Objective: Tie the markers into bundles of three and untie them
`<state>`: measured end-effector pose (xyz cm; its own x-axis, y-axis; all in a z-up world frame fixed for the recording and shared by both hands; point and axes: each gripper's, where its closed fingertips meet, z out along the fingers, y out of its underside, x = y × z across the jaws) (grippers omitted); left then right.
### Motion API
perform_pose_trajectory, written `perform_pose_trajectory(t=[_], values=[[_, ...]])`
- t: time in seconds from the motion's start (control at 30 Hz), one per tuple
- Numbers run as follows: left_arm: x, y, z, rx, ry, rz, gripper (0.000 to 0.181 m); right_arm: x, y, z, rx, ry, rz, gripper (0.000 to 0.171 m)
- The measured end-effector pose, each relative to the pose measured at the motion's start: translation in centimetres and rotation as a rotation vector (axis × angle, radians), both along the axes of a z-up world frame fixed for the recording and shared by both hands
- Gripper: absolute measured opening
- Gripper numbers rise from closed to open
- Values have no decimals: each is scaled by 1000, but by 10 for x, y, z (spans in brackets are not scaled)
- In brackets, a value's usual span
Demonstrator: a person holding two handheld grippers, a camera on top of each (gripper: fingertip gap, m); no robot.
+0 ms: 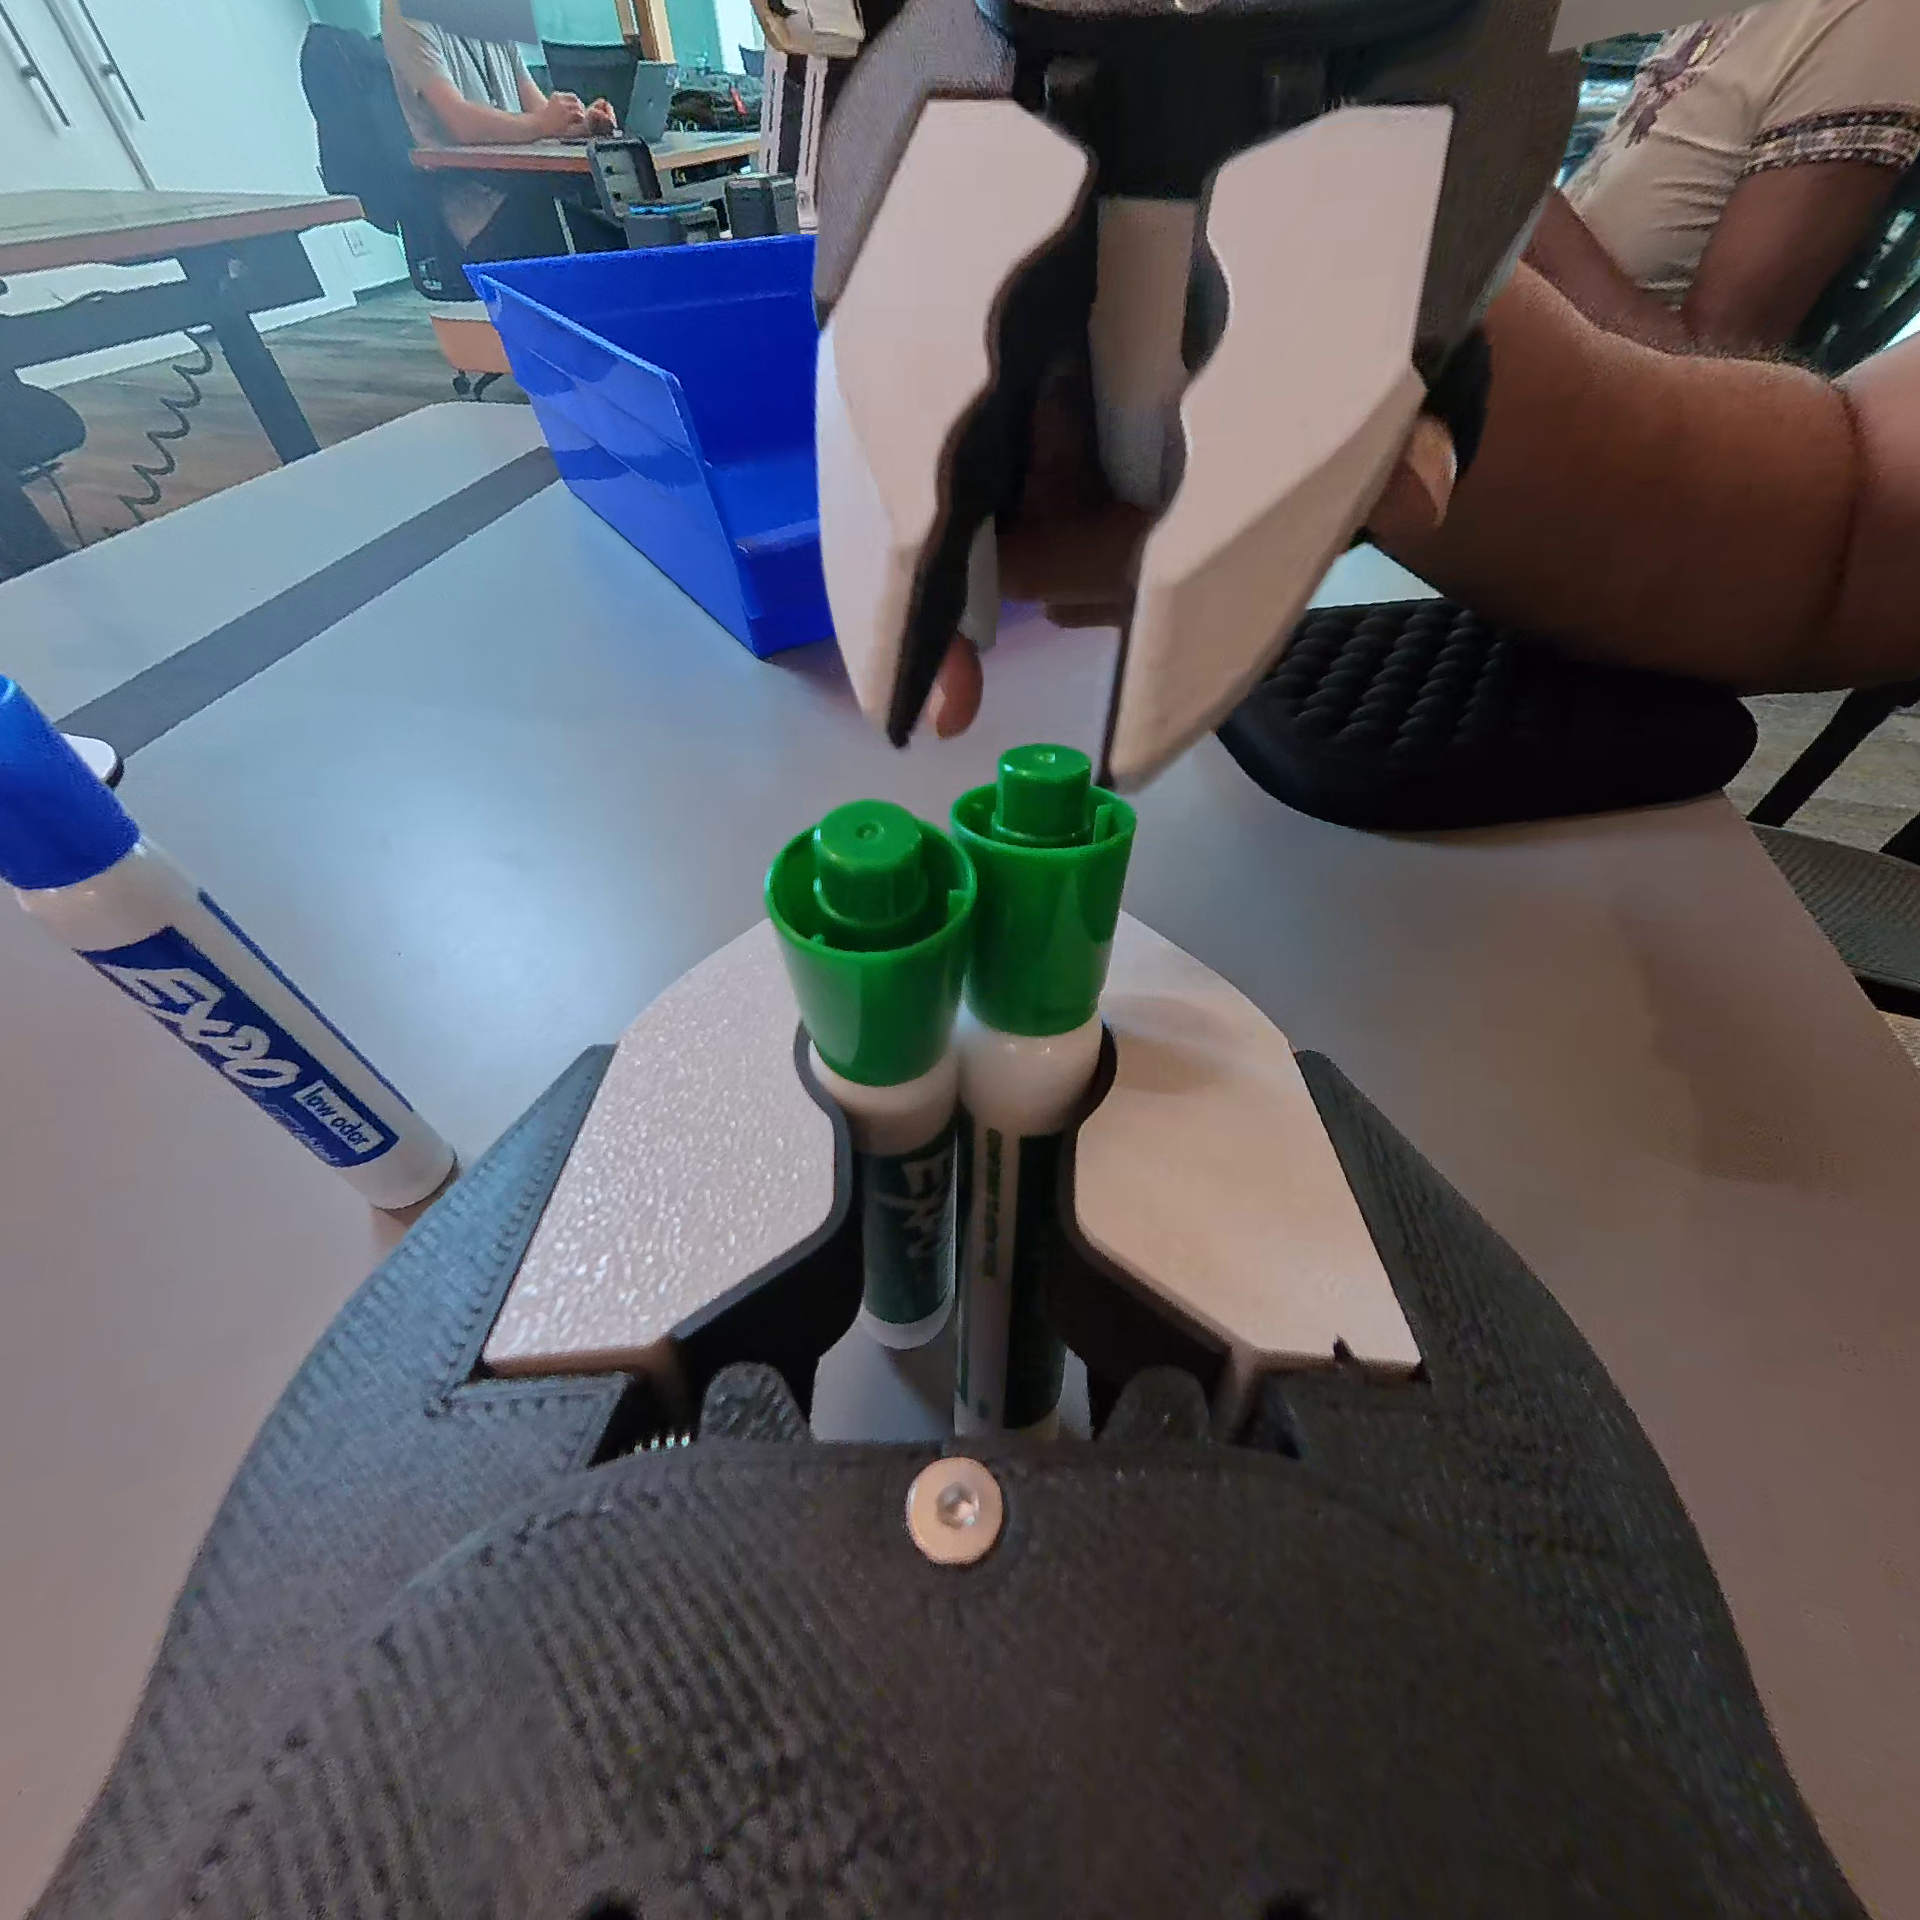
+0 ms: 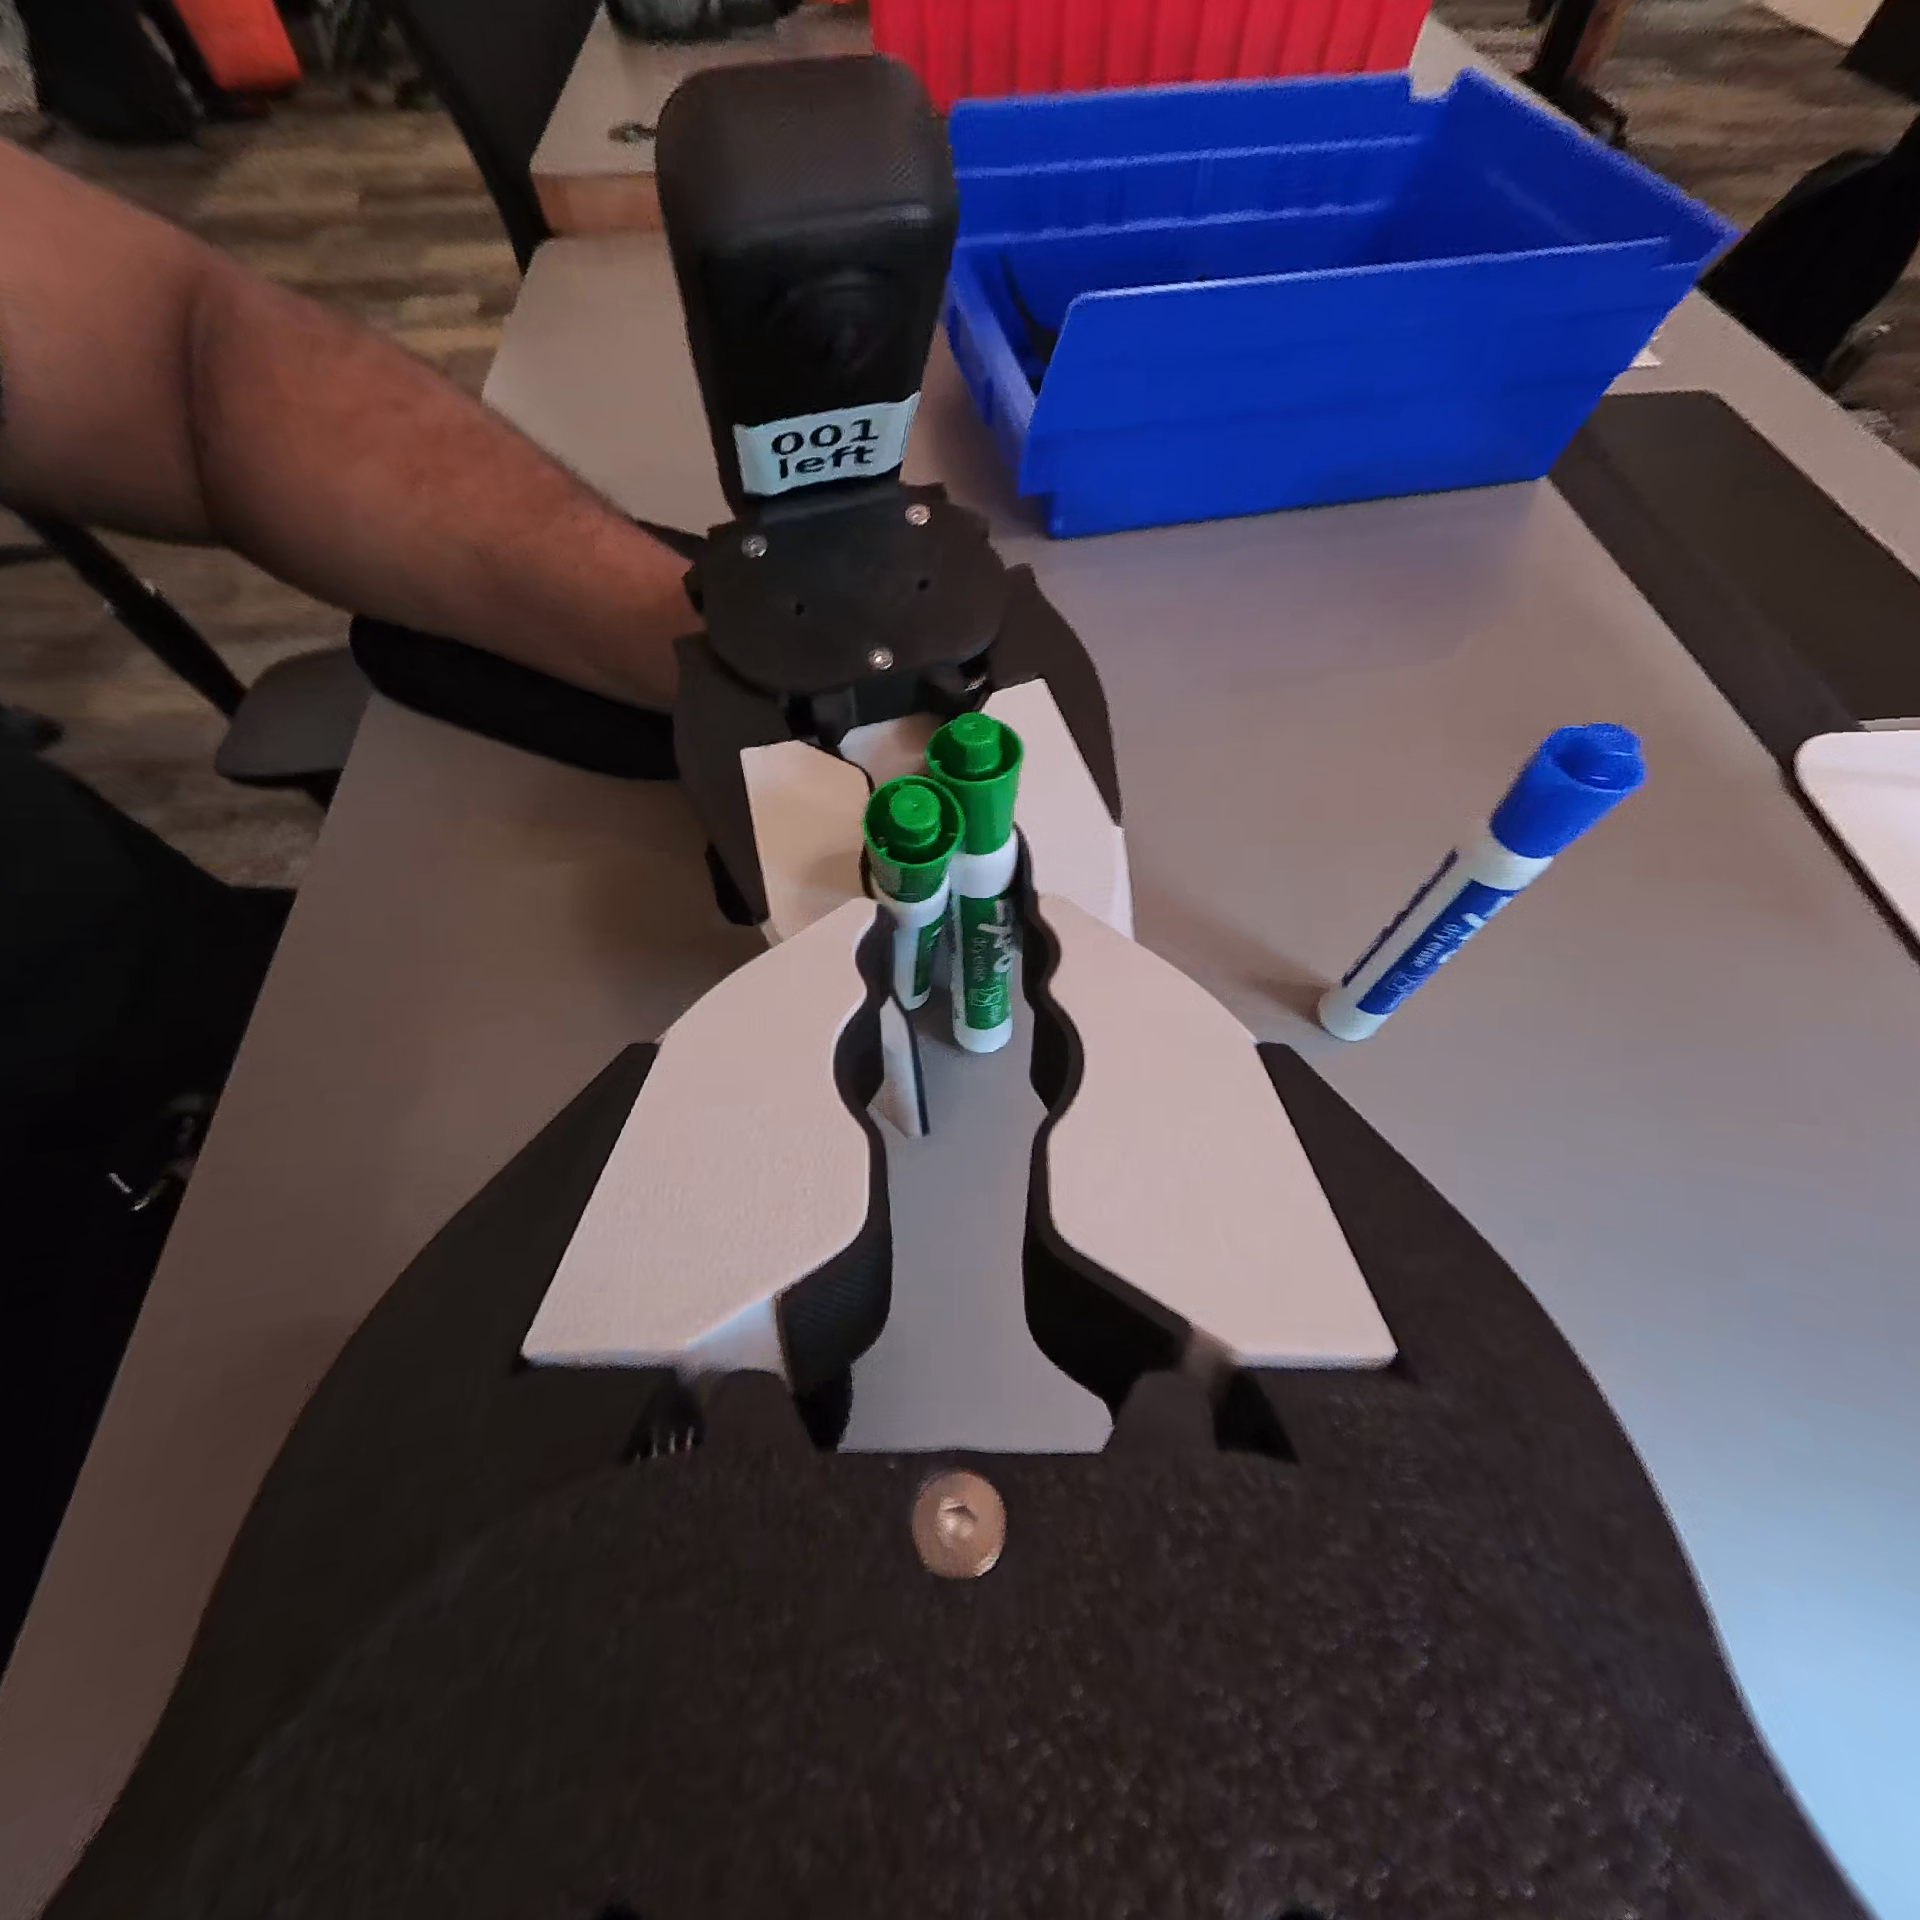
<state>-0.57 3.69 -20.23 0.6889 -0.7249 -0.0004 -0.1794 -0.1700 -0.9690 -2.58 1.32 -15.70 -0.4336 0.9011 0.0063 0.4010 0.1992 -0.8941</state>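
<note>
**Operator:** Two green dry-erase markers (image 1: 951, 997) sit side by side in my left gripper (image 1: 954, 1049), caps pointing away from the camera toward the middle of the left wrist frame. The white fingers (image 1: 665, 1174) are clamped on their barrels.

**Colleague:** And the right one?

**Operator:** My right gripper (image 2: 951, 966) comes at them from the opposite side. In the left wrist view it hangs in the upper middle, tips angled down and ending just above the green caps; I can't tell whether the nearer tip touches a cap. Its fingers (image 2: 727, 1164) stand apart with nothing between them that they grip. In the right wrist view the markers show through the gap at frame centre.

**Colleague:** How are the hands posed?

**Operator:** A bare forearm (image 2: 343, 457) enters from the left edge of the right wrist frame and reaches to the back of the left gripper, whose black camera housing (image 2: 805, 281) stands up in the upper middle. In the left wrist view the other hand (image 1: 1621, 488) wraps behind the right gripper at the right edge.

**Colleague:** Anything else on the table?

**Operator:** One blue marker (image 2: 1475, 894) lies on the grey tabletop (image 2: 1351, 1299), right of centre in the right wrist view, apart from both grippers. A blue plastic bin (image 2: 1320, 301) sits in the upper right.
</note>
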Motion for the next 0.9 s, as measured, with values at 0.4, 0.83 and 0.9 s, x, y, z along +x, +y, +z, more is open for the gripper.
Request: perform_pose_trajectory(t=[0.4,0.83,0.9], values=[[-3,0,-6,-39,1,10,40,-13,-13,-6,39,29,-16,14],[-5,0,-7,-57,9,24,40,-15,-14,-6,65,48,-22,15],[-5,-1,-7,-61,14,27,40,-15,-14,-6,78,51,-24,15]])
